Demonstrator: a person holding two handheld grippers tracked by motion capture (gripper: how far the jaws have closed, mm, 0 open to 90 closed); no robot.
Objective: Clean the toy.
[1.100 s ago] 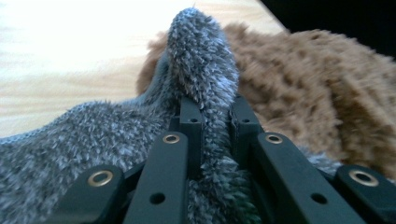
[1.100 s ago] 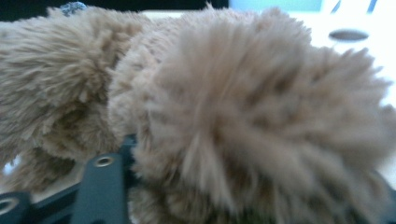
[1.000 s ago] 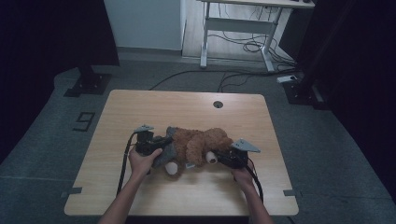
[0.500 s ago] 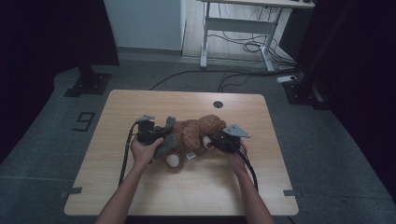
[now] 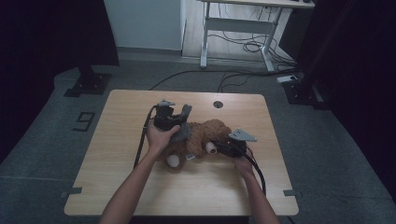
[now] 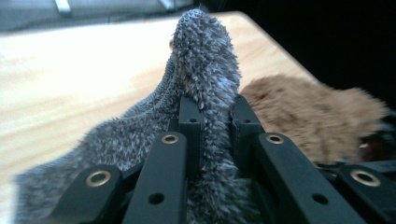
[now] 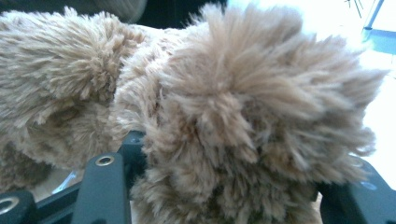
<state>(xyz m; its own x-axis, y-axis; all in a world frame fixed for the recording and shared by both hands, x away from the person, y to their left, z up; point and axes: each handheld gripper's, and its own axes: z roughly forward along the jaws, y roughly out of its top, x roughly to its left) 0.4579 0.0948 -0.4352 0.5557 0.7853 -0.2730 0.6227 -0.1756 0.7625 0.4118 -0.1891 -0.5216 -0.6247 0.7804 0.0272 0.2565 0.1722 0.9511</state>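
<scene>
I have a brown plush toy (image 5: pixel 205 137) lying near the middle of the wooden desk (image 5: pixel 116 186), with a grey fuzzy cloth (image 5: pixel 183 123) draped against its left end. In the high view the plush sprawls across the desk between my two hands, two pale round paws showing along its near side. The grey cloth rises off the plush in a peak toward the far edge. My left tongs (image 6: pixel 214 112) are pressed together on that grey cloth (image 6: pixel 205 60): in the left gripper view the two black jaws pinch a fold of the pile, and the cloth stands up above them in a tall tuft while more of it spills down to the left of the jaws. Beyond the cloth in that view the brown plush (image 6: pixel 317 116) lies on the desk, to the right. In the high view the left tongs (image 5: pixel 175 116) sit above the left end of the toy, my left hand (image 5: pixel 161 137) wrapped around the body of the tool, its cable looping down toward me. My right tongs (image 5: pixel 215 146) come in from the right, at the plush's near right side, beside one pale paw. In the right gripper view the brown fur (image 7: pixel 243 121) bulges between the two jaws, which stand well apart on either side of it; these jaws have just been opening, and I cannot tell whether their pads still press on the fur.
</scene>
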